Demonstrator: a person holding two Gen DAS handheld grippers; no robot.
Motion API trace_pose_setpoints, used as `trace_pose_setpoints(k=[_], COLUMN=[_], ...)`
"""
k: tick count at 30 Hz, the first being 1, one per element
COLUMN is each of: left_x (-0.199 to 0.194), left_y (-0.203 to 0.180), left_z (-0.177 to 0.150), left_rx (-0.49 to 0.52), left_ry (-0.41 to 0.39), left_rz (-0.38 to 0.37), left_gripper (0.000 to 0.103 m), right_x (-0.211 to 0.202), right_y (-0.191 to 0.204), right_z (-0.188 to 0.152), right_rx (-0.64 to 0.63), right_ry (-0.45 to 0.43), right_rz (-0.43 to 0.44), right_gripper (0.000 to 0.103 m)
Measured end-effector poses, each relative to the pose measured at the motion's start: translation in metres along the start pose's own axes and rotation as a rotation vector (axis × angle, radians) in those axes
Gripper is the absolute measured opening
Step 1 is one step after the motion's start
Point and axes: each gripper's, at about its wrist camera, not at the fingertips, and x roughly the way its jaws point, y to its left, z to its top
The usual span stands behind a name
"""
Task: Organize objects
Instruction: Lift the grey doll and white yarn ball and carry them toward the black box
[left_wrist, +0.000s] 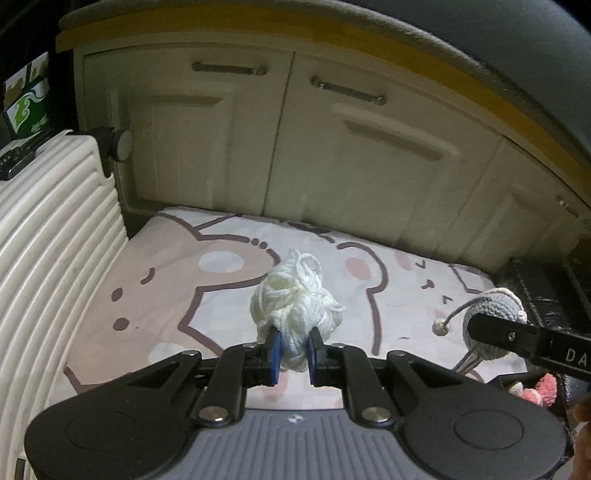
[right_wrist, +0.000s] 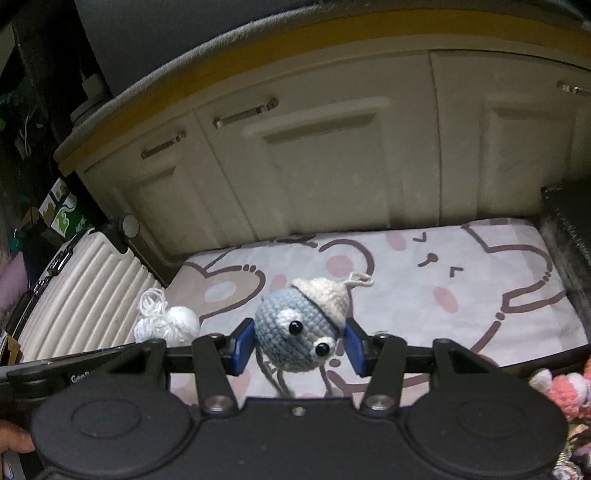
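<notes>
We hold a ball of white yarn (left_wrist: 295, 306) with our left gripper (left_wrist: 293, 349). Its two blue pads (left_wrist: 275, 350) squeeze the bottom of the yarn from both sides. The yarn sits up above the bear mat (left_wrist: 166, 280), near the middle of it.

With our right gripper (right_wrist: 297, 345) we hold a little knitted toy (right_wrist: 295, 332). The toy is a blue-gray ball with black bead eyes and a cream hat. A pad presses its left side. The other pad is at the hat side, and it looks like it touches, but the view there is a bit blurry. Thin legs hang down under the toy, over the mat.

The yarn is to the left of the toy. A white ribbed suitcase (left_wrist: 48, 240) stands at the left edge of the mat. Cream cupboard doors (right_wrist: 314, 166) stand behind the mat. A pink knitted thing (right_wrist: 565, 391) peeks in at the right.
</notes>
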Motion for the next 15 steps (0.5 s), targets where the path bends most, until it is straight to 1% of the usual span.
trace_pose_setpoints(k=[6, 15], left_x=[-0.006, -0.011], left_y=[-0.023, -0.067], left_z=[-0.001, -0.004], left_rx=[0.028, 0.082], left_ry=[-0.015, -0.019], left_rz=[-0.043, -0.121], left_gripper=[0.015, 0.015], right_x=[-0.019, -0.057], right_y=[-0.018, -0.057], right_z=[0.003, 0.008], right_rx=[0.017, 0.036], right_ry=[-0.029, -0.078], right_rz=[-0.019, -0.083], right_gripper=[0.052, 0.052])
